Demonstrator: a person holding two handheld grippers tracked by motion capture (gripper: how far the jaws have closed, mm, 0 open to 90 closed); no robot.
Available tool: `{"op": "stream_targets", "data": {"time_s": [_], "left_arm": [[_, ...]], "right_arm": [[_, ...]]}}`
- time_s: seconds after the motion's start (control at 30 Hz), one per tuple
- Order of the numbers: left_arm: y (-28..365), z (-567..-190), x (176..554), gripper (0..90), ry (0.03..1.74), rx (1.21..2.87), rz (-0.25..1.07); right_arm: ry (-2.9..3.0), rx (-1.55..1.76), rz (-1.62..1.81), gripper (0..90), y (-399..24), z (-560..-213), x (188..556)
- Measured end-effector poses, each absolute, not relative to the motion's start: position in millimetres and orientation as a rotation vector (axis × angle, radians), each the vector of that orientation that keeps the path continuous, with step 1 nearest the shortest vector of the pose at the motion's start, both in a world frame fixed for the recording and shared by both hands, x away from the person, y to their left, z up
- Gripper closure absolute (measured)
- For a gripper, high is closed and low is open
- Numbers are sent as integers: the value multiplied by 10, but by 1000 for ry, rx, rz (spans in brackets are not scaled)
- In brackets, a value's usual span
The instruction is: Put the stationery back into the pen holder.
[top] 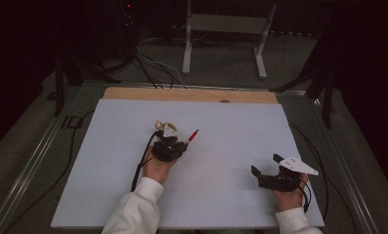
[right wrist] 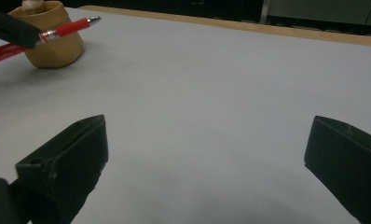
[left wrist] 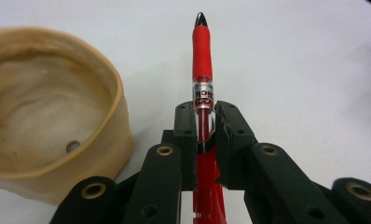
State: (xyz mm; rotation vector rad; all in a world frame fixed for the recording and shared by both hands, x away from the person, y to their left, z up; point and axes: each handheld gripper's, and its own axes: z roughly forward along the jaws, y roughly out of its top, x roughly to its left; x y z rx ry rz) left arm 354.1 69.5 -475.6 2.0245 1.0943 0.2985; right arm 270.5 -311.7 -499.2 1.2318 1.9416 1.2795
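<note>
1. Clamping a red pen [left wrist: 202, 51], the left gripper [left wrist: 203, 122] has both jaws pressed on the pen's clear band, with the metal tip pointing away from the hand.
2. A label on that band shows the letters "ick" — the rest curves out of sight and cannot be read.
3. Just beside the pen, to its left in the left gripper view, stands a tan cup [left wrist: 58, 116], upright, with a small hole low in its inner wall.
4. In the high view the left gripper [top: 169, 145] sits near the middle of the white table [top: 231, 136], the pen [top: 192, 136] slanting up to the right.
5. The right gripper [right wrist: 207, 154] has its jaws wide apart over bare table, nothing between them — well apart from the cup [right wrist: 53, 32].
</note>
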Motion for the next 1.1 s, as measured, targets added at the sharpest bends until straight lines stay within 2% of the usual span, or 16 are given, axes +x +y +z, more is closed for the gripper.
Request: {"op": "stream_targets", "data": {"time_s": [0.8,1.1], "left_arm": [[938,-4399,3609,804,1079,1913,349],[1057,-4412,3739,804,1069,1856,364]], "right_arm": [[1942,1232,1280,0,-3116,-4992,2706],[1945,1229,1278,0,-3115,-4993,2706]]}}
